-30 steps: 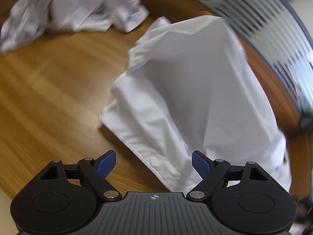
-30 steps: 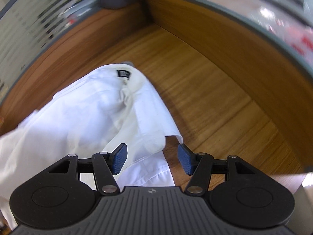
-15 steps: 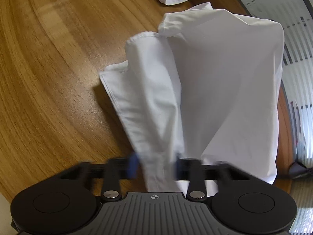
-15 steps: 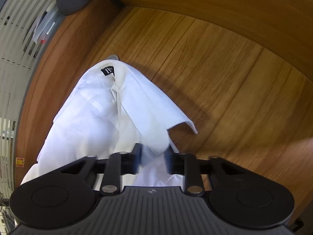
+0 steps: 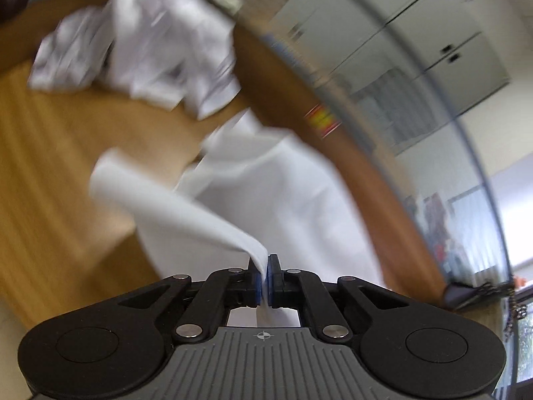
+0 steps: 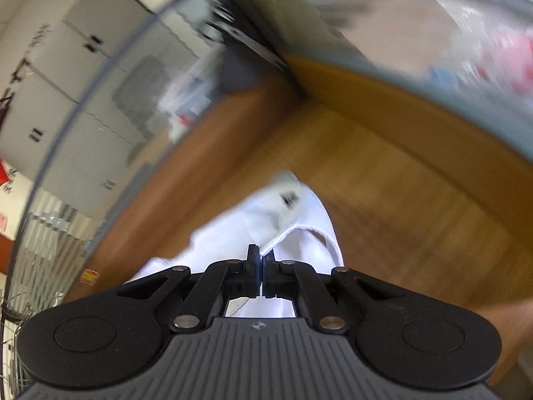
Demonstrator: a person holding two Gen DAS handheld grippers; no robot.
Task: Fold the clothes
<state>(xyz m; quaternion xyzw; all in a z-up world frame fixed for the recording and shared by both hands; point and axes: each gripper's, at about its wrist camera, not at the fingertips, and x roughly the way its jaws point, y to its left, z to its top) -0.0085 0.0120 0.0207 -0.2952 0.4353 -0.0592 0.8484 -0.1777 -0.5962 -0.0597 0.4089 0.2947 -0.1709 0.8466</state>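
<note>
A white shirt point(image 5: 273, 193) hangs from my left gripper point(image 5: 265, 263), which is shut on a pinched edge of the cloth; a sleeve trails off to the left above the wooden table point(image 5: 50, 173). In the right wrist view the same white shirt point(image 6: 293, 220) shows its collar and a dark neck label, and my right gripper point(image 6: 261, 260) is shut on a hem edge of it. Both views are blurred by motion.
A second heap of crumpled white clothes point(image 5: 140, 43) lies at the far left of the table. A wooden partition point(image 5: 333, 140) topped with frosted glass runs along the table's far side, and another wooden partition point(image 6: 416, 113) meets it in a corner.
Both grippers went from open to shut on the shirt's edges, then rose, lifting the cloth off the table. Both views have tilted upward and blurred.
</note>
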